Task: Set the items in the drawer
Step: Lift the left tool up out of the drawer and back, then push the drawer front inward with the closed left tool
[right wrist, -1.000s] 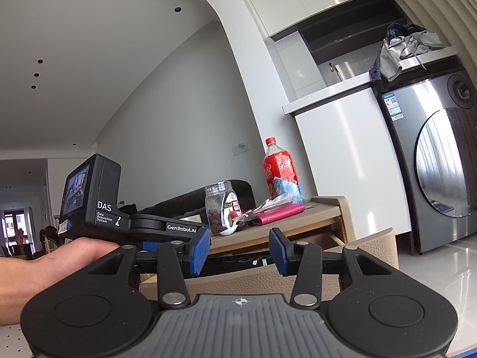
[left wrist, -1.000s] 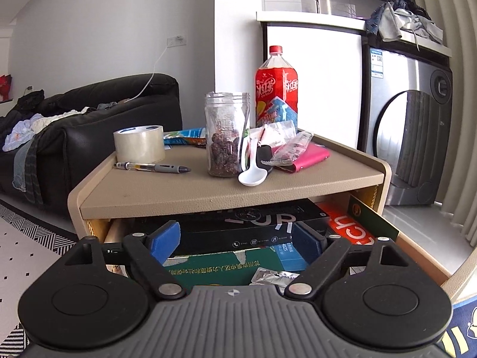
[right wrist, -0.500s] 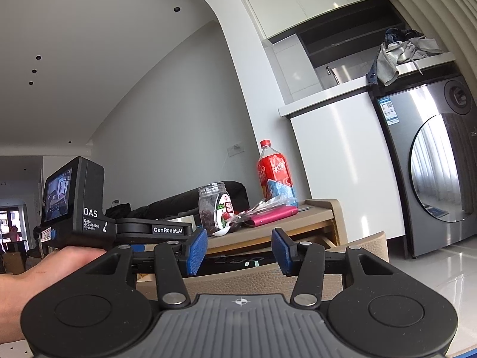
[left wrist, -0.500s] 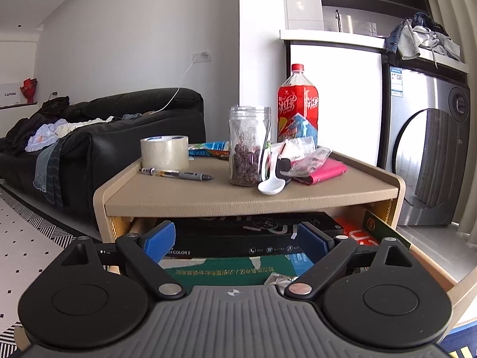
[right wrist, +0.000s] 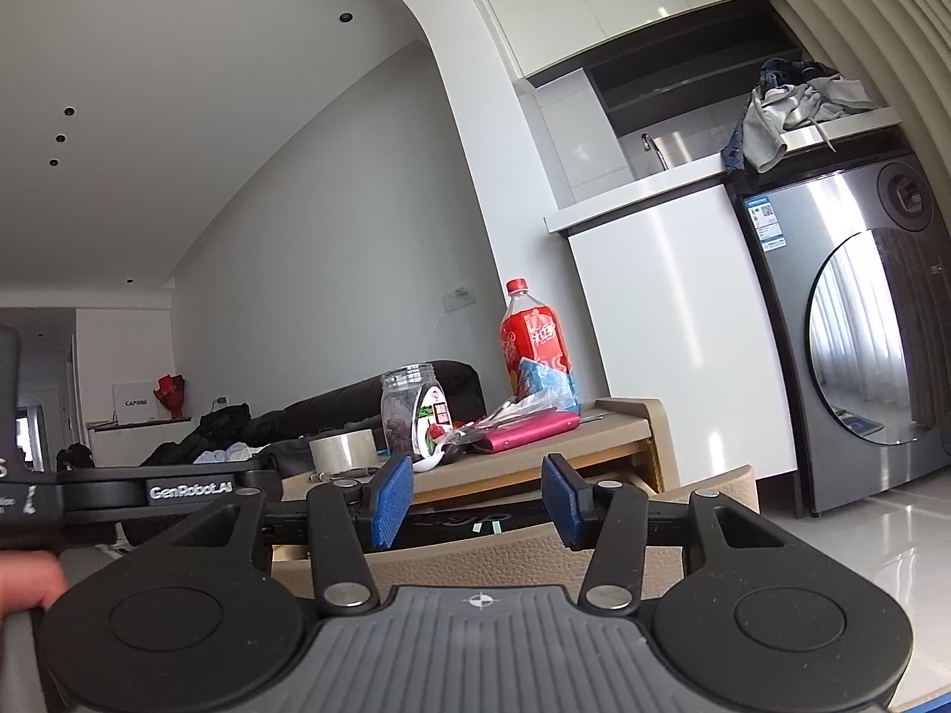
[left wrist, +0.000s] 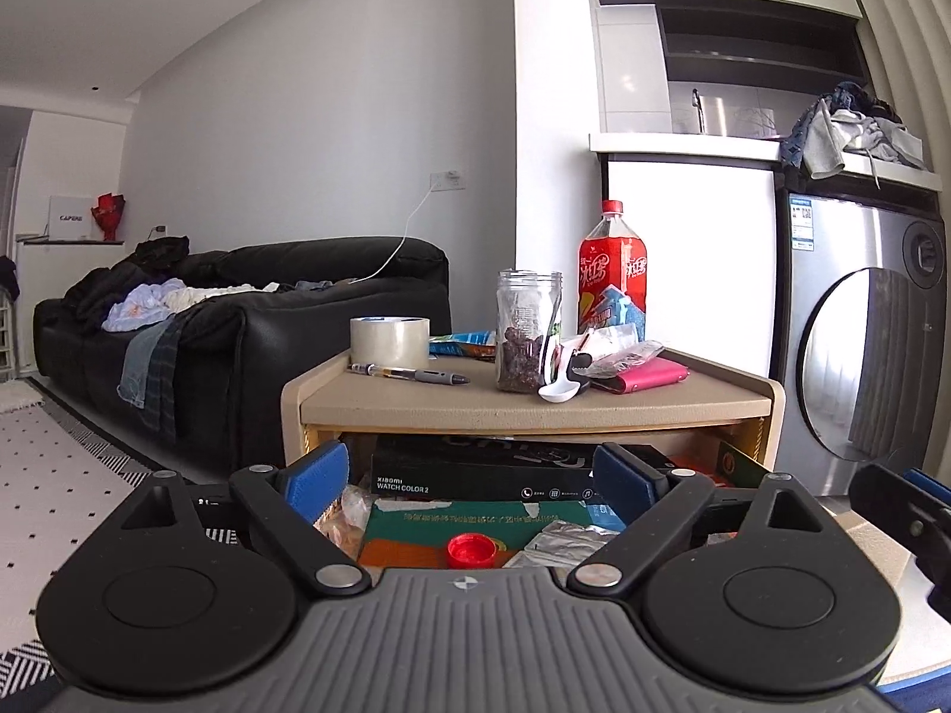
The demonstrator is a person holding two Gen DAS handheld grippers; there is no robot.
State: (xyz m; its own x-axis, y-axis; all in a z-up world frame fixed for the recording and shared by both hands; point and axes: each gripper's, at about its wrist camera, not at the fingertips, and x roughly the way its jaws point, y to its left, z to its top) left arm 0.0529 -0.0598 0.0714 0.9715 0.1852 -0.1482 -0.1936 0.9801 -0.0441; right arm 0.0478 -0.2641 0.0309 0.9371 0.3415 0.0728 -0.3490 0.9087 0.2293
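Now, from the left: a black sofa strewn with clothes stands well apart from the beige side table. On the tabletop, left to right, sit a tape roll, a pen lying just in front of it, a glass jar holding dark pieces, a white spoon touching the jar's base, a red drink bottle behind, and a pink wallet under a clear plastic wrapper. Below the top, the drawer is pulled out and crowded: a black watch box, a green packet, a red bottle cap and a foil sachet. The left gripper hovers over the drawer, its blue pads spread wide with nothing between them. The right gripper is low in front of the drawer's padded front, jaws likewise parted and empty. A washing machine stands at far right.
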